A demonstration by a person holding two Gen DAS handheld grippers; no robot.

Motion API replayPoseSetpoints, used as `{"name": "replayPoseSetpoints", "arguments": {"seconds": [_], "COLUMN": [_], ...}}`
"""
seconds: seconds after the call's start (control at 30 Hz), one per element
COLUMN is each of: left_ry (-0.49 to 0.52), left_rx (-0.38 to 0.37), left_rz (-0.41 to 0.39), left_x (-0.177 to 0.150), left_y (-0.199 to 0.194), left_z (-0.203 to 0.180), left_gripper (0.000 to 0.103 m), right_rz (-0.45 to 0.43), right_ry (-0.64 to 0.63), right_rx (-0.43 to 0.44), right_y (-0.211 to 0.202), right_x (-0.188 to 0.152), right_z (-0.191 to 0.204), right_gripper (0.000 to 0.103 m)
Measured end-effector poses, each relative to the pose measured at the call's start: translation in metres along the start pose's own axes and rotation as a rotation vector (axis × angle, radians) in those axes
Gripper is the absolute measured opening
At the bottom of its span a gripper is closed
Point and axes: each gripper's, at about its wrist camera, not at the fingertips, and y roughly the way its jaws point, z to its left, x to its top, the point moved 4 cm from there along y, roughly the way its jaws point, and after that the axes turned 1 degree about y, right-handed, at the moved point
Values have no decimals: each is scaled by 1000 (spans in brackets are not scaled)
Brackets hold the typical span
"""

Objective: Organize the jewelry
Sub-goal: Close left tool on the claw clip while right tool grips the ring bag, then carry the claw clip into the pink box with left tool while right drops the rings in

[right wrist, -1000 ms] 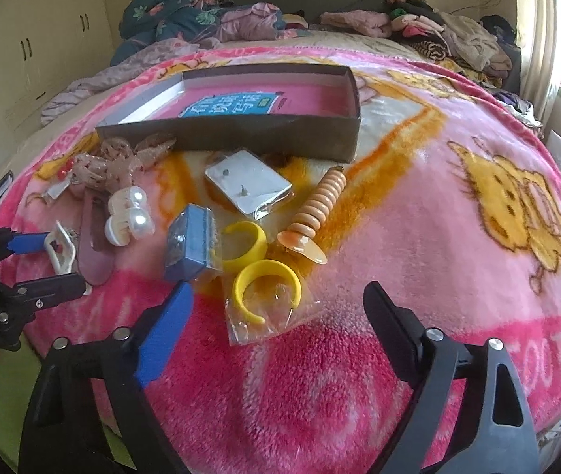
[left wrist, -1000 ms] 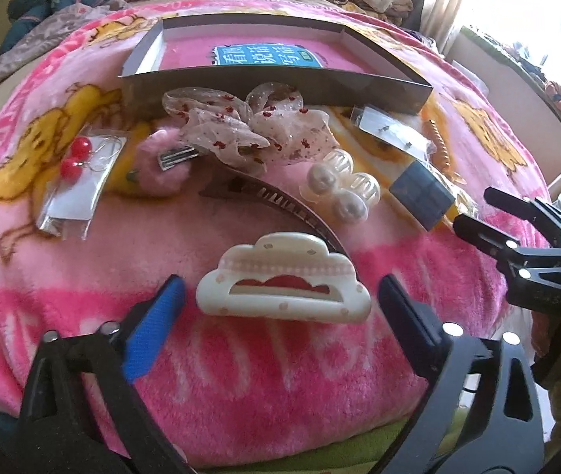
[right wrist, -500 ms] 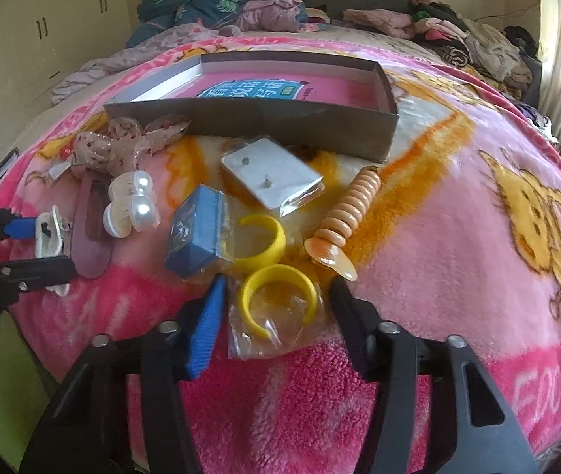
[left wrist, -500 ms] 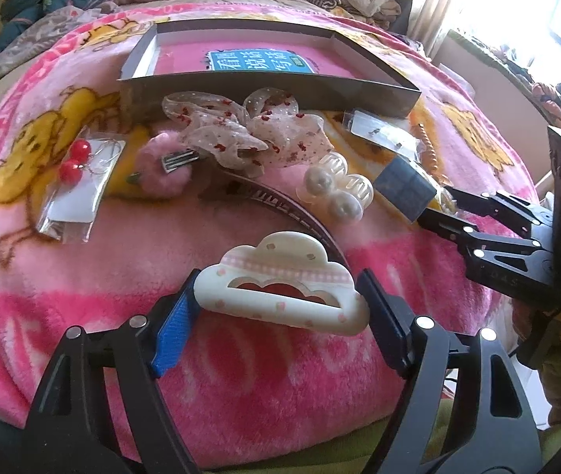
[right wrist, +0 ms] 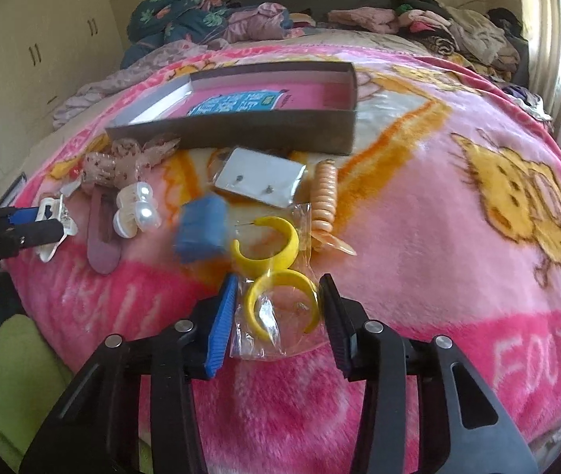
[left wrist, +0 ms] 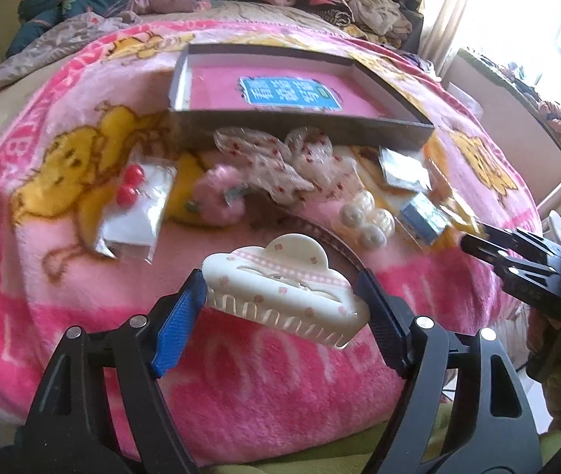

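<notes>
A white cloud-shaped hair claw point(left wrist: 276, 268) hangs just above the pink blanket, tilted with its teeth showing. My left gripper point(left wrist: 280, 288) is shut on its two ends. In the right wrist view this gripper point(right wrist: 35, 225) is at the far left with the claw point(right wrist: 53, 209). My right gripper point(right wrist: 279, 288) is closing on a clear bag of yellow hoop earrings point(right wrist: 280, 300), and both pads touch the bag. Its fingers also show at the right edge of the left wrist view point(left wrist: 474, 239). A shallow grey box point(left wrist: 300, 126) with a pink floor lies beyond the jewelry.
On the blanket lie a pearl clip point(left wrist: 363, 217), a bag of red bead earrings point(left wrist: 134, 197), a pink pompom clip point(left wrist: 217, 197), a sheer bow point(left wrist: 280, 162), a blue box point(right wrist: 201, 233), a silver earring card point(right wrist: 260, 177) and a peach clip point(right wrist: 324, 197). Clothes are piled behind.
My left gripper closed on the white claw and lifted it off the blanket. My right gripper moved forward and narrowed from wide open onto the bag of yellow earrings.
</notes>
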Motion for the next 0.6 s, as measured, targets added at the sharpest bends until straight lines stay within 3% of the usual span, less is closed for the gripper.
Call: {"name": "replayPoseSetpoints", "arguments": {"seconds": [0.3,0.6], "left_ry": [-35,-60], "left_rx": [12,24], "left_rz": [-48,-72], "left_x": [33,69], "left_y": [-8,-3], "left_z": [15,31], "left_gripper": [68,68], "right_rz": [-69,-118], "right_ry": [28,22], "right_rx": [-18,-18], "right_y": [-24,-22], "right_x": [18,49], "right_z": [-13,-17], "right_gripper": [41,41]}}
